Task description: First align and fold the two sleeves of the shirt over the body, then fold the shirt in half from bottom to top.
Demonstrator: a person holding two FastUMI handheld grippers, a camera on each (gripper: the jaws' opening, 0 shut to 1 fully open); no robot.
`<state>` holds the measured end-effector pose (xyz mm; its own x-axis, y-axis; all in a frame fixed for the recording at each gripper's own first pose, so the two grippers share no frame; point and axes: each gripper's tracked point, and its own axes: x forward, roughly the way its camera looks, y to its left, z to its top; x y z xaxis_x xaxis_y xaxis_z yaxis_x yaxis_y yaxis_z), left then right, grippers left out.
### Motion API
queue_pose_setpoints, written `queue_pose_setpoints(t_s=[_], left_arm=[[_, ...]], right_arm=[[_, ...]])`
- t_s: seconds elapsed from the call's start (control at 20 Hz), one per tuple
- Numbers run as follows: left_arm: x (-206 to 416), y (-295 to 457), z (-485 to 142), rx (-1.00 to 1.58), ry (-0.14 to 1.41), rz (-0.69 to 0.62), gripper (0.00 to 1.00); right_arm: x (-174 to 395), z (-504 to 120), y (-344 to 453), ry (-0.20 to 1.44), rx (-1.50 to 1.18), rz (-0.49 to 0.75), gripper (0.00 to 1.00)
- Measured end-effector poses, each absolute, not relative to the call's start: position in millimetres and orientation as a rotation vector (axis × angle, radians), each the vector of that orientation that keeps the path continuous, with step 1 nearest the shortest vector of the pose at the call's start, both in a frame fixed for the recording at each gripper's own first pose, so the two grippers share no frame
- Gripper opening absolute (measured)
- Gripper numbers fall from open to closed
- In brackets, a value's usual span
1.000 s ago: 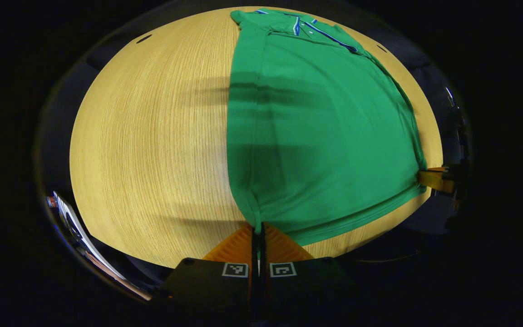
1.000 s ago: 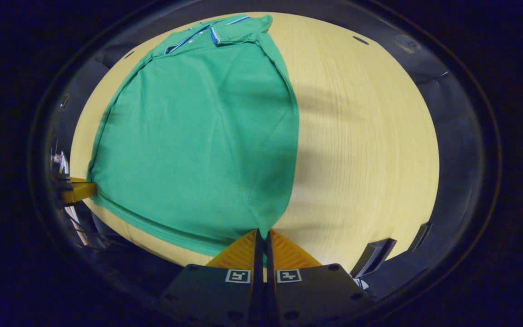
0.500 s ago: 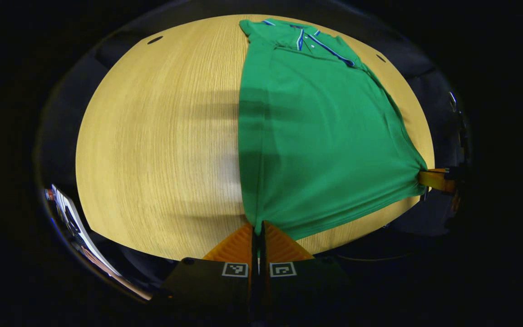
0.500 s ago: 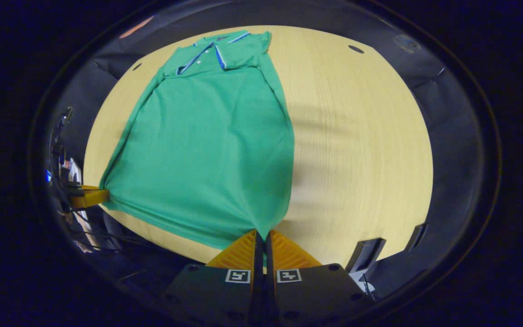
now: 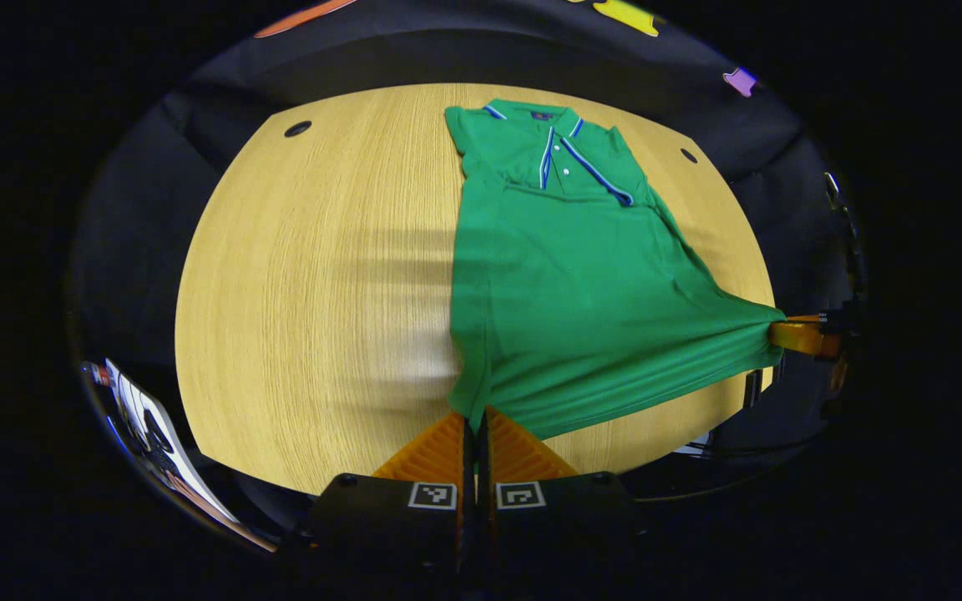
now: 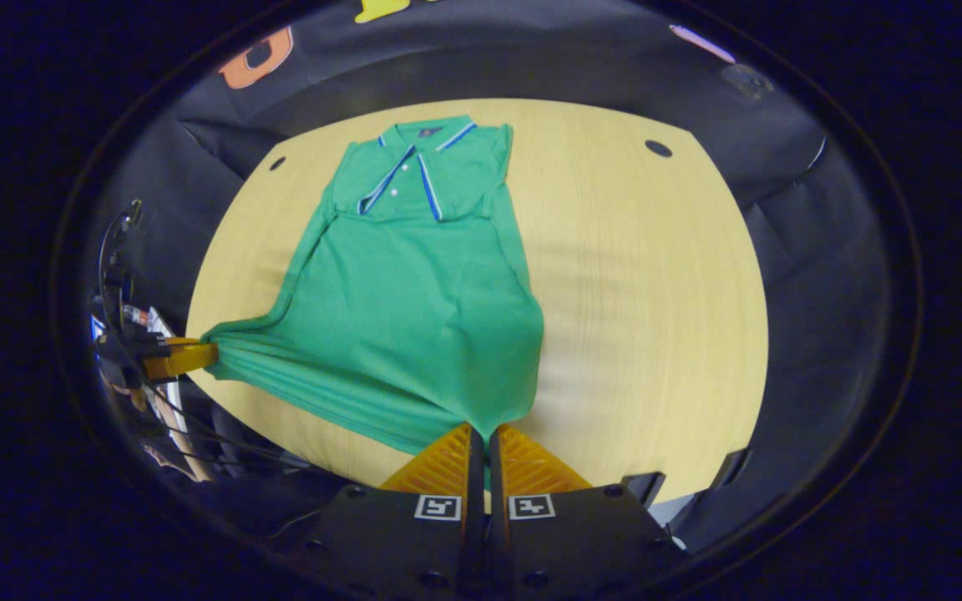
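With both grippers clamped on the hem corners, we have lifted the green shirt (image 5: pixel 564 284) off the table (image 5: pixel 297 292) within the last second, starting the bottom-to-top fold: left gripper (image 5: pixel 473 424), right gripper (image 6: pixel 481 434).

shirt (image 5: pixel 564 284): 1 | table (image 5: pixel 297 300): 1 | table holes (image 6: pixel 658 148): 2 | tools (image 5: pixel 475 424): 2
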<state>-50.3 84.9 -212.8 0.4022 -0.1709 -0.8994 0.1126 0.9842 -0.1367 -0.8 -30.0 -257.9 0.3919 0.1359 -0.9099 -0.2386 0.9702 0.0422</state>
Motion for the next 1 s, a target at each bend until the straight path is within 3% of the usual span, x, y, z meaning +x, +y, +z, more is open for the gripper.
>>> queue_pose_setpoints(t_s=[0.9,1.0], left_arm=[[164.4,99.5,-116.6,-0.039,0.864,-0.156,0.03],[189.9,99.8,-115.7,-0.031,0.845,-0.152,0.03]], right_arm=[[213.7,-167.1,3.6,0.879,-0.040,0.198,0.03],[243.5,-164.9,4.9,0.854,-0.035,0.185,0.06]])
